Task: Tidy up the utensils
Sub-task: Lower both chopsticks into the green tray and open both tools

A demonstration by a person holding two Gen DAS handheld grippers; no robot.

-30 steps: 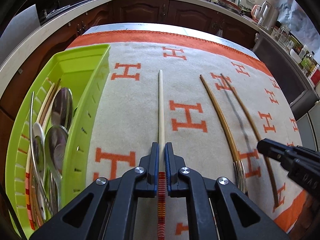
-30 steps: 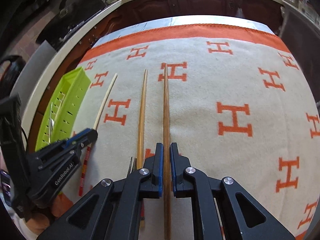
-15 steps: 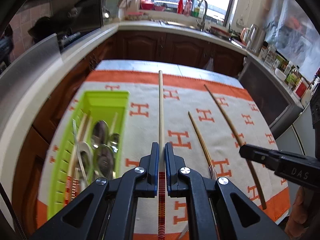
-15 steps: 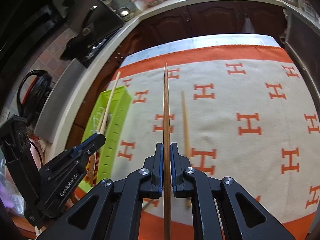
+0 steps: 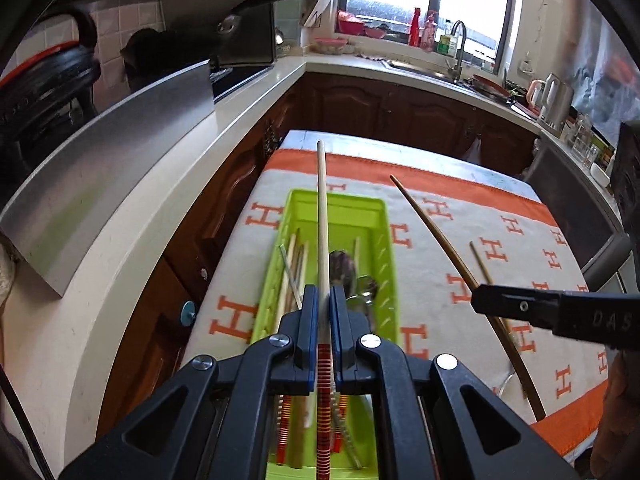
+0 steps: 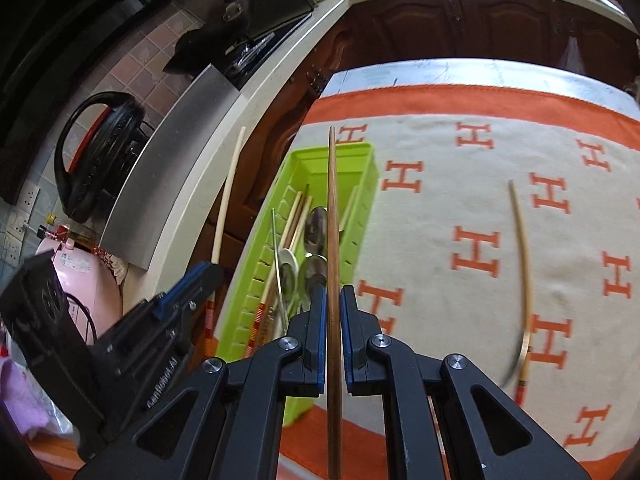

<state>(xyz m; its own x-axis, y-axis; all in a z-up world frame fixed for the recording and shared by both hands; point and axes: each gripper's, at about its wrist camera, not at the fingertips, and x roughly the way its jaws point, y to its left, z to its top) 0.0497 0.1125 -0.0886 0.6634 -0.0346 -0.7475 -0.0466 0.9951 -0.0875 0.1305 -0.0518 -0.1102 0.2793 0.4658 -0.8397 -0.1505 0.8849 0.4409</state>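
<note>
Spreading across the table, the orange-bordered cloth (image 6: 440, 208) carries the green utensil tray (image 5: 384, 232) near its left edge, long axis running away from me, spoons and chopsticks lying lengthwise inside. My left gripper (image 5: 324, 308) is clamped on a pale chopstick (image 5: 321, 208), striped end at the jaws, tip pointing away above the tray. My right gripper (image 6: 333, 304) pinches a dark wooden chopstick (image 6: 332, 200), pointing the same way over the tray. One light chopstick (image 6: 522, 248) lies on open cloth to the right, well apart.
</note>
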